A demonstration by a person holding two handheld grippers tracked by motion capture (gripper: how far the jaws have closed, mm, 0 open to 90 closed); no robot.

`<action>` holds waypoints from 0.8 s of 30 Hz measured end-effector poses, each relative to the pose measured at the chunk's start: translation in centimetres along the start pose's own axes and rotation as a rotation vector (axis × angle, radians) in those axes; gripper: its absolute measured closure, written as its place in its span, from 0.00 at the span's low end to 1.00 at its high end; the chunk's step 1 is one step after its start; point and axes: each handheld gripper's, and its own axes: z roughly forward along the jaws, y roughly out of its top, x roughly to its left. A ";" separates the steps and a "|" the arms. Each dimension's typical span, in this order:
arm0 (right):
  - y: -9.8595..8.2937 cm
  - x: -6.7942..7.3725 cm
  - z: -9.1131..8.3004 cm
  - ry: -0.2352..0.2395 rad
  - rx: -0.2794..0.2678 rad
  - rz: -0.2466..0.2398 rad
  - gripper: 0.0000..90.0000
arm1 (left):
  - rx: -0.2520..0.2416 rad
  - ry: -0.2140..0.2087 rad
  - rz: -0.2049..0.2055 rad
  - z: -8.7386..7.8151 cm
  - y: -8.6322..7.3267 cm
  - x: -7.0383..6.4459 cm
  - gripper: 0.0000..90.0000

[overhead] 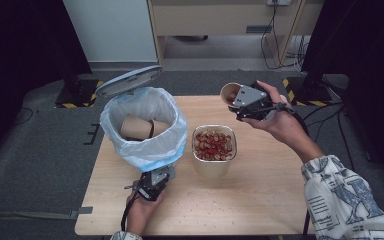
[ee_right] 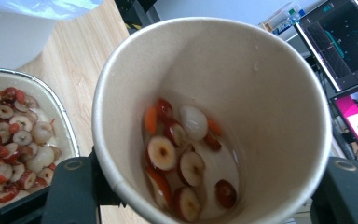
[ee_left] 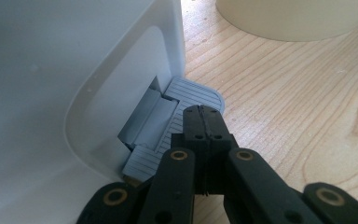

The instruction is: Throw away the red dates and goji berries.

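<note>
**A:** Where are my hands?

**B:** Your right hand (overhead: 275, 120) is raised over the far right part of the table (overhead: 260, 200), palm turned inward. Its right gripper (overhead: 240, 100) has its jaws spread wide around a paper cup (ee_right: 214, 116), gripping it by the sides. The cup is tipped so its mouth faces left, and a few sliced red fruit pieces (ee_right: 182, 149) lie wet in its bottom.

**A:** And my left?

**B:** Your left hand (overhead: 141, 210) lies low at the near edge. The left gripper (ee_left: 204, 122) has its jaws closed together with nothing between them, tips pressing on the grey ribbed pedal (ee_left: 186, 98) at the foot of the white bin (ee_left: 51, 84).

**A:** What's around?

**B:** The bin's lid (overhead: 129, 80) stands up, a bag (overhead: 145, 150) lines the bin, and two paper cups (overhead: 136, 127) lie inside. Just right of the bin, between your hands, stands a tray of fruit slices (overhead: 214, 145), below and left of the held cup.
</note>
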 end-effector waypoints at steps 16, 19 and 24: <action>0.7 0.7 -0.3 -0.015 0.006 -0.067 0.39 | -0.005 -0.002 -0.009 0.0 0.0 0.0 1.00; 0.9 1.0 -0.3 -0.017 0.008 -0.084 0.39 | -0.005 -0.002 -0.009 0.0 0.0 0.0 1.00; 0.9 1.0 -0.5 -0.024 0.004 -0.101 0.39 | -0.006 -0.003 -0.010 0.0 0.0 0.0 1.00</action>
